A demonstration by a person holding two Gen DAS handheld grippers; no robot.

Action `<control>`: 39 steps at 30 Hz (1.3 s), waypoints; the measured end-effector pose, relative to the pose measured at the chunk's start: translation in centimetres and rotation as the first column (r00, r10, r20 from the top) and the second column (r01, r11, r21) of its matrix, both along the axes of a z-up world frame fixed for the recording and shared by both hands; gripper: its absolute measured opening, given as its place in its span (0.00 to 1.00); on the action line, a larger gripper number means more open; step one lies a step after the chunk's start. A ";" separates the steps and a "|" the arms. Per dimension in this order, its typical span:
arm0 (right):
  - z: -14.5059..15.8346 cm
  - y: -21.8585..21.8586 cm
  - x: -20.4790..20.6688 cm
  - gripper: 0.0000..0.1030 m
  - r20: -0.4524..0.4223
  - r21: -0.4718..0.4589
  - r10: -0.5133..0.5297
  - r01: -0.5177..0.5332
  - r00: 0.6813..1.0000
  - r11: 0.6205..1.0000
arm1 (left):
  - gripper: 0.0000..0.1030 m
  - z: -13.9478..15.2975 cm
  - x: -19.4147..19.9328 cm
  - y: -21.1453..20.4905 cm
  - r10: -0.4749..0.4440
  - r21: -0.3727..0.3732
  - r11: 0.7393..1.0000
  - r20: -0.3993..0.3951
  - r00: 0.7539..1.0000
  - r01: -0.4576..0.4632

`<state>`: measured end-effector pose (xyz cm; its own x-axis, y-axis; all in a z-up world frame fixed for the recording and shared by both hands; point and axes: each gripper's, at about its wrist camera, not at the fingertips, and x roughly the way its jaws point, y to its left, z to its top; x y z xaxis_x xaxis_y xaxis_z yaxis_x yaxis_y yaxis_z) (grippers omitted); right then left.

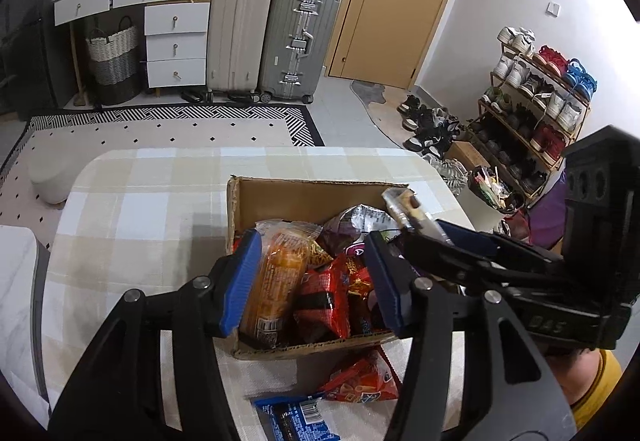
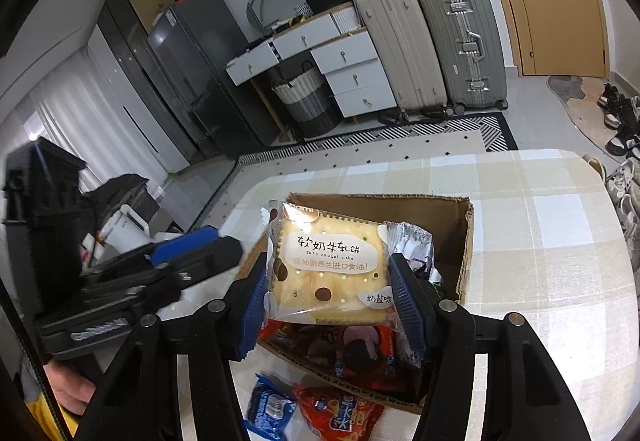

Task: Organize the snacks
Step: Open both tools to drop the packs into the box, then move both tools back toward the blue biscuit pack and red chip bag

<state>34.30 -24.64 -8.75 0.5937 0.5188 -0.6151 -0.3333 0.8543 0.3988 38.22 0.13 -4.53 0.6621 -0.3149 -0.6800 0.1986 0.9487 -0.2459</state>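
Cardboard, torn along its rim, makes the open box (image 2: pixel 460 241) that takes the snacks; it sits near the middle of the table (image 1: pixel 132 209), whose cloth is checked cream, beige and pale blue. The right gripper (image 2: pixel 334 295) pinches a flat biscuit packet (image 2: pixel 328 265) by its two side edges and holds it above the box, so the sound move is probably to lower it over the free far corner before letting go, clear of the purple packet (image 2: pixel 412 241). The left gripper (image 1: pixel 312 281) hangs over the box's near-left part, jaws spread beside an orange packet (image 1: pixel 276 277), pressing nothing. A red packet (image 1: pixel 364 381) and a blue packet (image 1: pixel 292 419) lie outside near the table's front edge. Beyond stand suitcases (image 1: pixel 276 37), white drawers (image 1: pixel 176 45), a door (image 1: pixel 396 1) and a shoe rack (image 1: pixel 536 109).
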 end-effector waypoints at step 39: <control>5.2 0.0 -6.6 0.72 0.147 -0.060 -0.027 0.036 0.989 0.998 | 0.77 7.1 -11.3 0.6 0.046 0.051 0.997 0.068 0.997 -0.050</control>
<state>27.71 -24.66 -3.56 0.6951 0.4616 -0.5511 -0.3566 0.8870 0.2932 26.94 0.75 2.54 0.7198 -0.2464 -0.6490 0.1669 0.9689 -0.1827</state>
